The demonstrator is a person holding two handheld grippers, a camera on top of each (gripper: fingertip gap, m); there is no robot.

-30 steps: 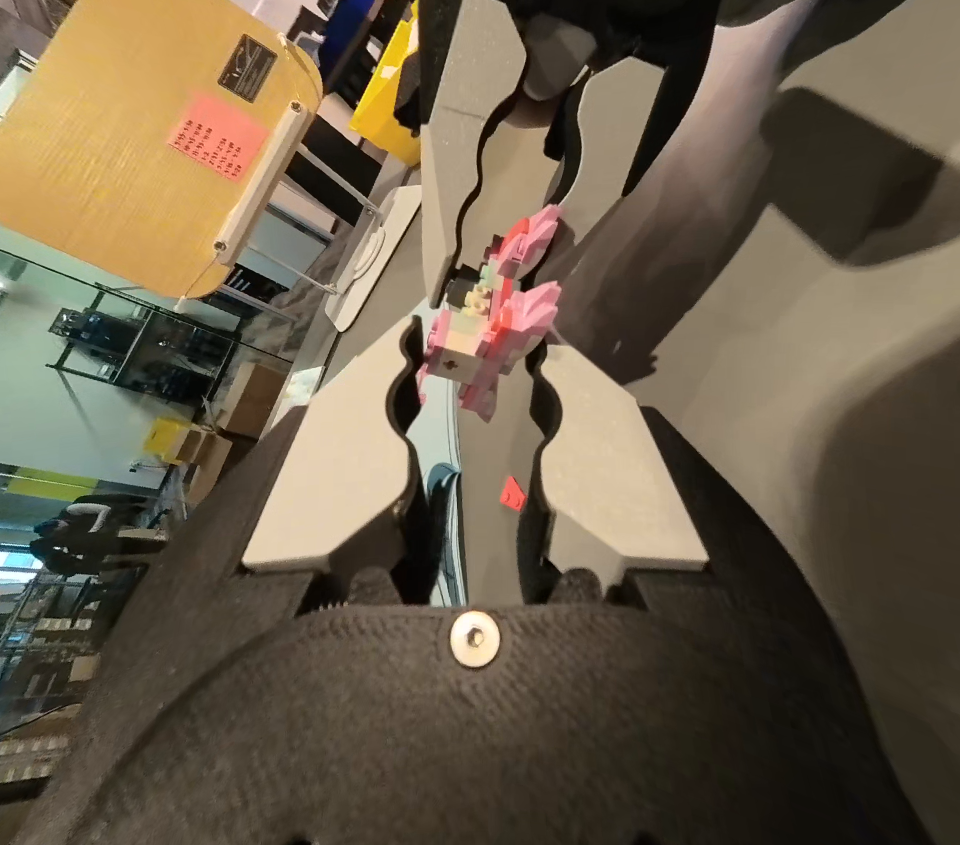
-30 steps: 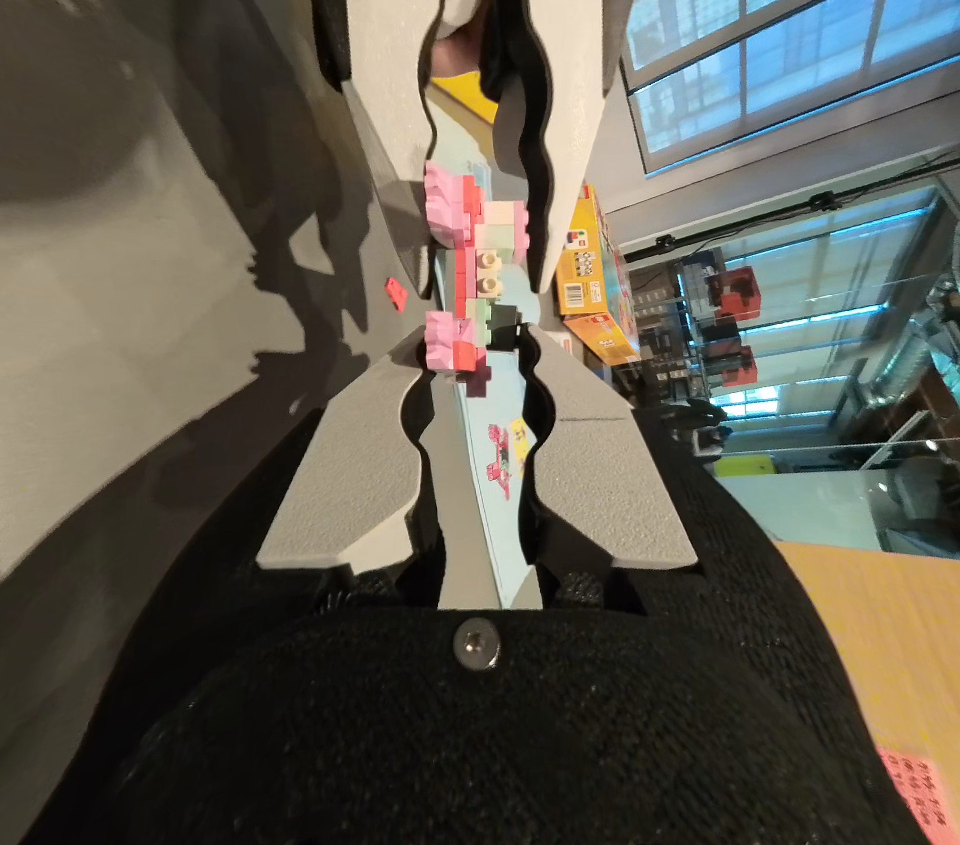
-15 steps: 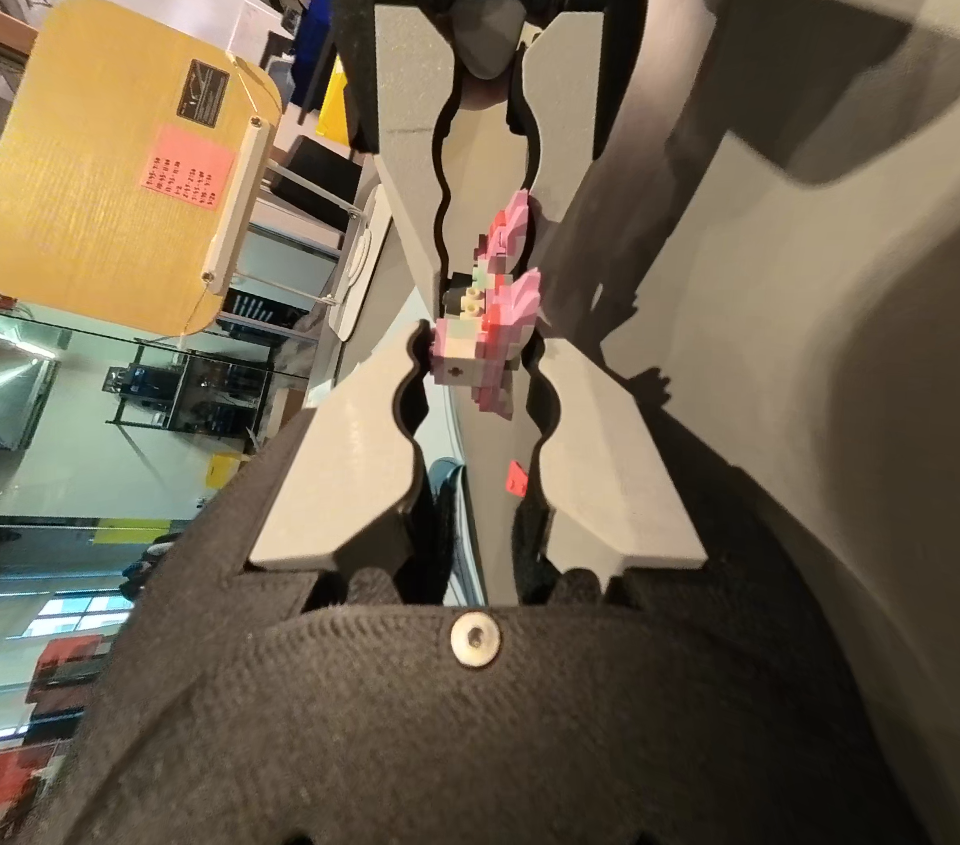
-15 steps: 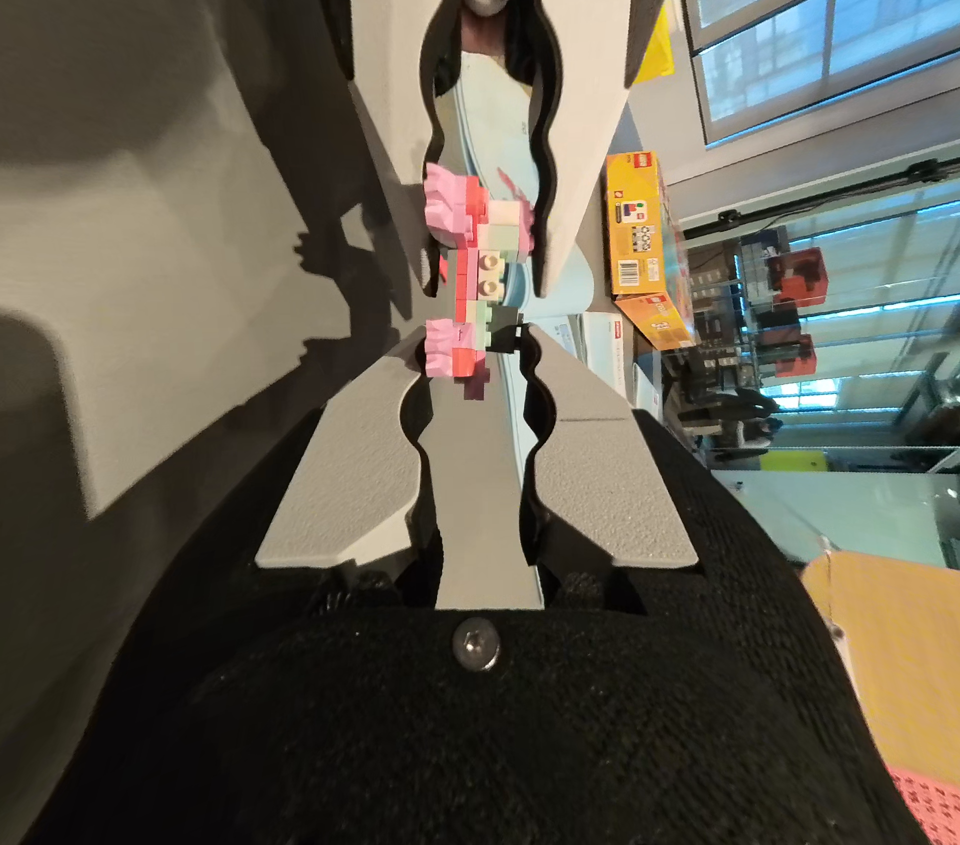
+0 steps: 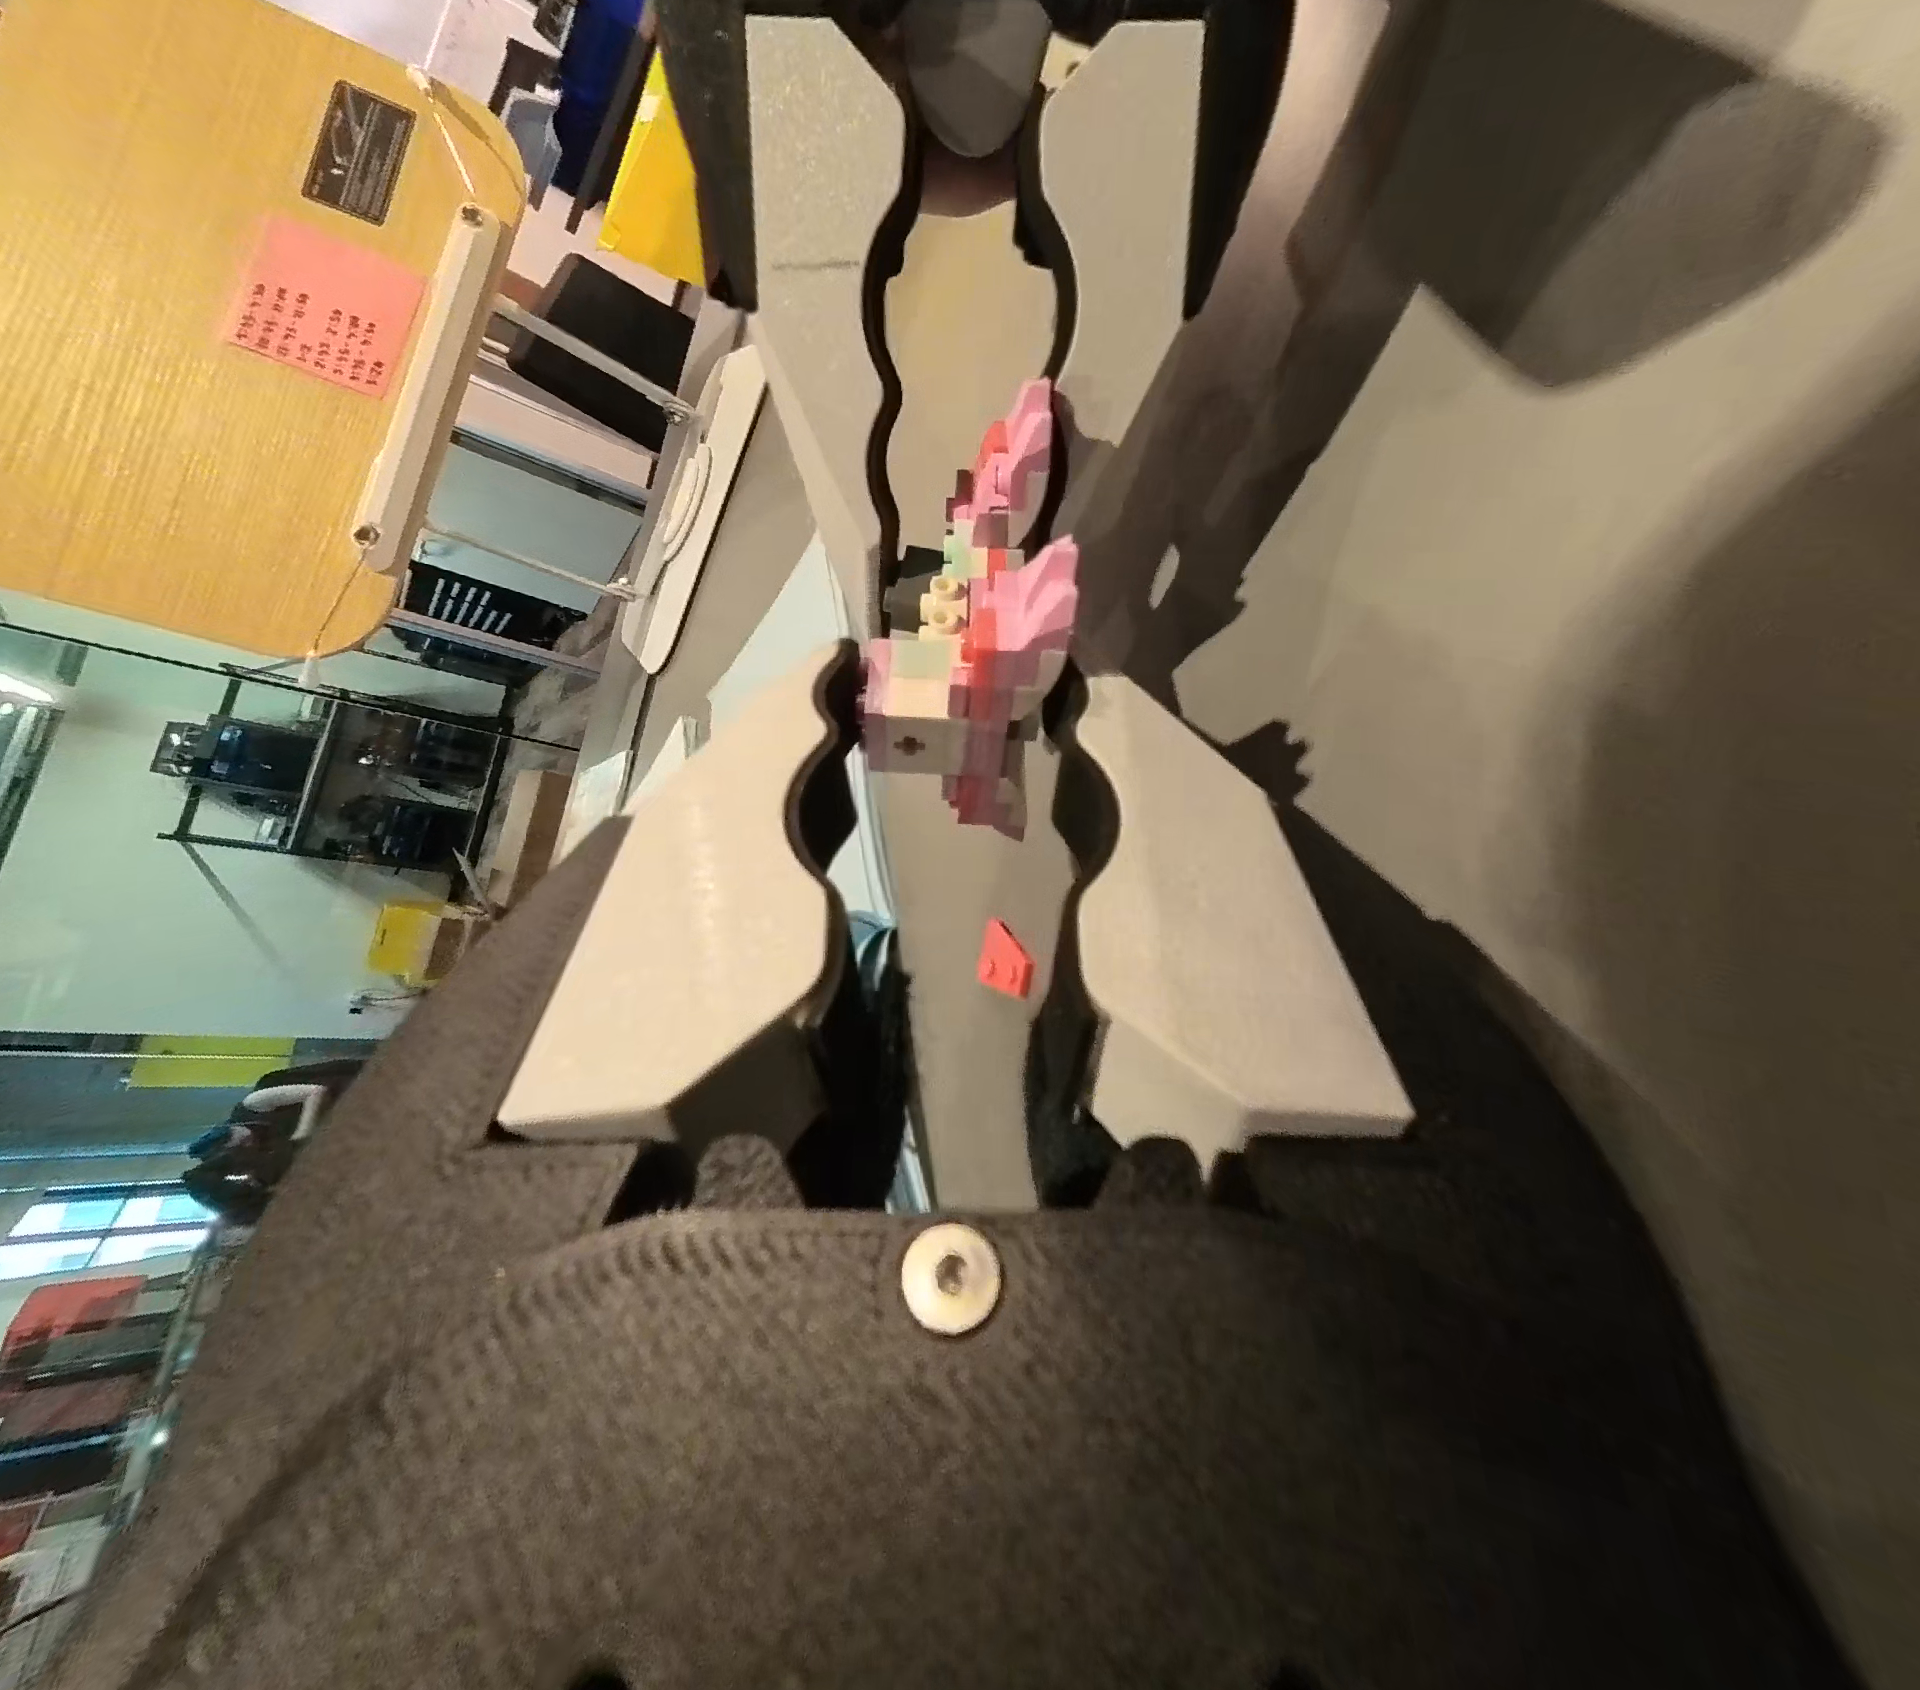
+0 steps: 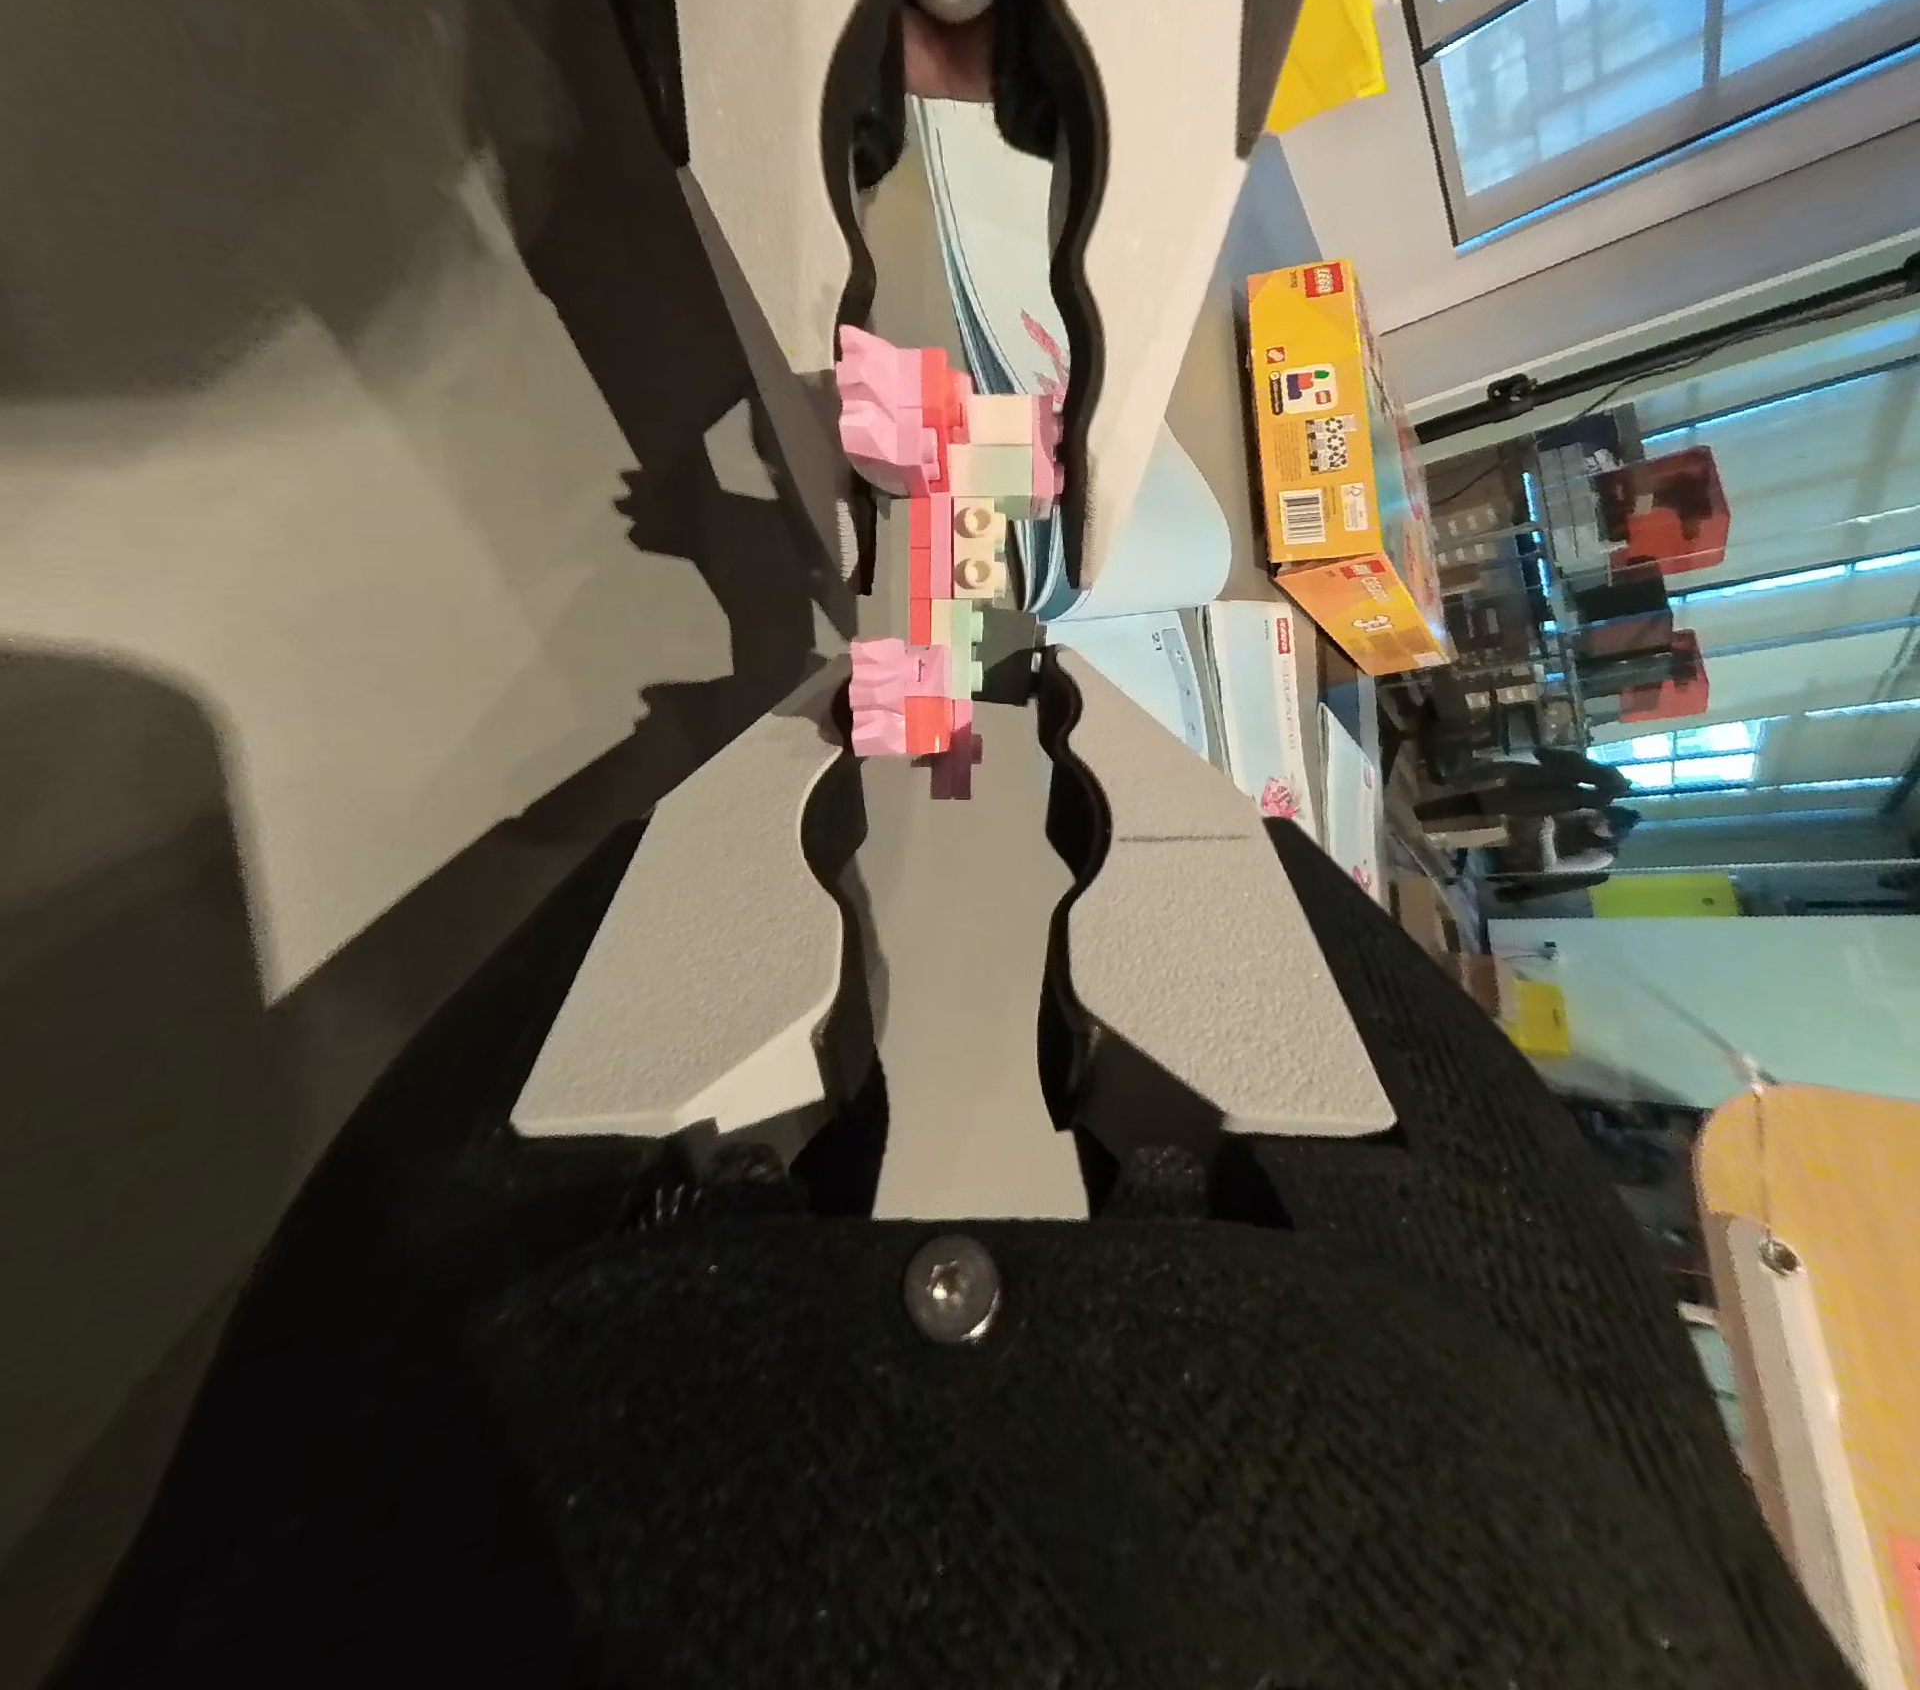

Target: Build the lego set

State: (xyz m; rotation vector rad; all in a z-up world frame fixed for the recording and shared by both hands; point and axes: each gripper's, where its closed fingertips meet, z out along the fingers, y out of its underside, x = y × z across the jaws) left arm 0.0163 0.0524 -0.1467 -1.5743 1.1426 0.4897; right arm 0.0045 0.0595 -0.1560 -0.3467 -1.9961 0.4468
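Left wrist view: the left gripper (image 5: 951, 705) has its fingers (image 5: 727, 861) clamped on one end of the lego model (image 5: 966, 674), which is held in the air above the grey surface (image 5: 1558, 705). The right gripper (image 5: 971, 539) comes in from the opposite side and grips the model's far end. Step in hand looks like pressing or seating parts while both ends are held. To do it well: keep both grips firm, push straight along the model's length, and don't twist, or the thin middle may snap apart. A loose red piece (image 5: 1006, 963) lies on the surface just below the model, probably the next part.

Right wrist view: the right gripper (image 6: 951, 695) has its fingers (image 6: 717, 923) closed on the near end of the lego model (image 6: 945, 560). The left gripper (image 6: 961, 435) clasps the far end. The model looks like a short bar: pink frilly clusters with red bricks at both ends, and pale green, cream and white bricks in the middle, two of whose studs face the camera. There is a small dark piece at the near end. A yellow box (image 6: 1314, 414) and a booklet (image 6: 1143, 518) lie beyond the model.
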